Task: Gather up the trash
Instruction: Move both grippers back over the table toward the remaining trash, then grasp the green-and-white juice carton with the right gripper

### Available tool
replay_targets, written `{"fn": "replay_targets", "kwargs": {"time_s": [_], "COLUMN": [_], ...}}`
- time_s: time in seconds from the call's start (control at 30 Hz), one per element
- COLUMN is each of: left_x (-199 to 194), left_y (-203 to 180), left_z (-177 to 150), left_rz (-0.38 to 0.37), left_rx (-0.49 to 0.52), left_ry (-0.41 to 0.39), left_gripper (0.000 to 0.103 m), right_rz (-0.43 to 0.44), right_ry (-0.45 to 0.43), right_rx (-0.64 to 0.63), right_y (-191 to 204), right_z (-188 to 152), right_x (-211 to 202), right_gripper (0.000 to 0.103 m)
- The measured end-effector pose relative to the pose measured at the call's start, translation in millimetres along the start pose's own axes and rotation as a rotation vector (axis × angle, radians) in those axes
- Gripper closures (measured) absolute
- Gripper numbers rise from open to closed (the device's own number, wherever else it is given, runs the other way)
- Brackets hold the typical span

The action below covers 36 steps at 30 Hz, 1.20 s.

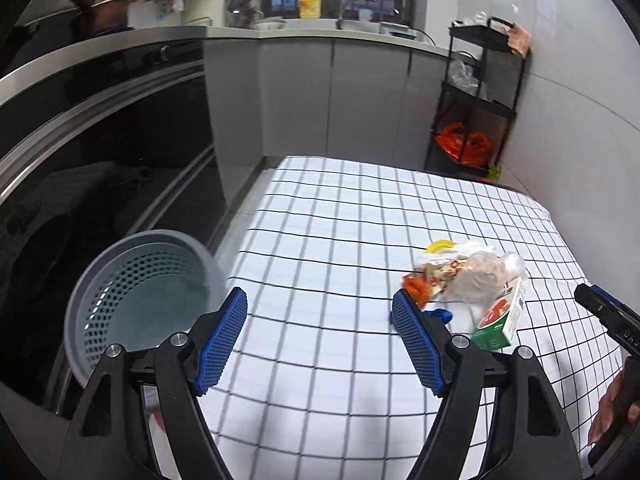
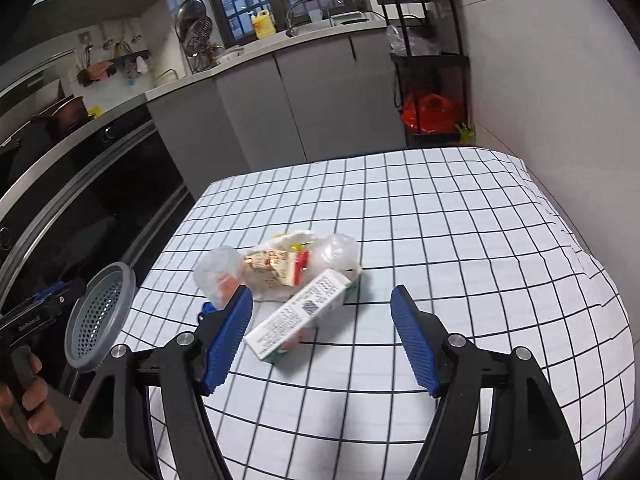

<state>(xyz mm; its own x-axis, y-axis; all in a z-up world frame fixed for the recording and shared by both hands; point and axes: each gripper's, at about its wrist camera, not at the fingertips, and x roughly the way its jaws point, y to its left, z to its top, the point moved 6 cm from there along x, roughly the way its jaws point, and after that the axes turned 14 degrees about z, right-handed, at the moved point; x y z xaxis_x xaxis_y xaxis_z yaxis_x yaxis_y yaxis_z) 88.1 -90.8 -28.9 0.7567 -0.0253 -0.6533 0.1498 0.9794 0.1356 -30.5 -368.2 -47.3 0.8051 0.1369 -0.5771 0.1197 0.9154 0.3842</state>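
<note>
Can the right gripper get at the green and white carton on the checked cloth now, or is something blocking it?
Probably yes. The right gripper has its jaws open and empty, and the carton lies just ahead on the checked cloth. Only crumpled plastic wrappers touch its far end.

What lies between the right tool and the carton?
Only bare checked tablecloth lies between the open right tool and the carton, seen in the right wrist view.
</note>
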Motion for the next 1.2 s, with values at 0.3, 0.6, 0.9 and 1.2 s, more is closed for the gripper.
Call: {"fn": "replay_targets", "kwargs": {"time_s": [0.3, 0.6, 0.9, 1.2], "left_x": [21, 41, 48, 49], "left_y": [-20, -15, -16, -18], "left_z": [-15, -25, -33, -38], "left_rz": [-0.015, 0.037, 0.052, 0.049], "left_rx": [0.029, 0.038, 0.059, 0.073], "left_ry": [0.035, 0.059, 0.073, 0.08], "left_gripper": [0.03, 0.03, 0.028, 0.028], "right_rz": [-0.045, -0.053, -0.064, -0.023], "right_ry": [0.08, 0.133, 0.167, 0.187], "right_rx": [0.056, 0.066, 0.157, 0.232], "right_y": [-15, 9, 6, 8], "right_z": [-17, -24, -30, -27], "right_x": [29, 58, 79, 88], "right_gripper": [0.034, 0.034, 0.034, 0.034]}}
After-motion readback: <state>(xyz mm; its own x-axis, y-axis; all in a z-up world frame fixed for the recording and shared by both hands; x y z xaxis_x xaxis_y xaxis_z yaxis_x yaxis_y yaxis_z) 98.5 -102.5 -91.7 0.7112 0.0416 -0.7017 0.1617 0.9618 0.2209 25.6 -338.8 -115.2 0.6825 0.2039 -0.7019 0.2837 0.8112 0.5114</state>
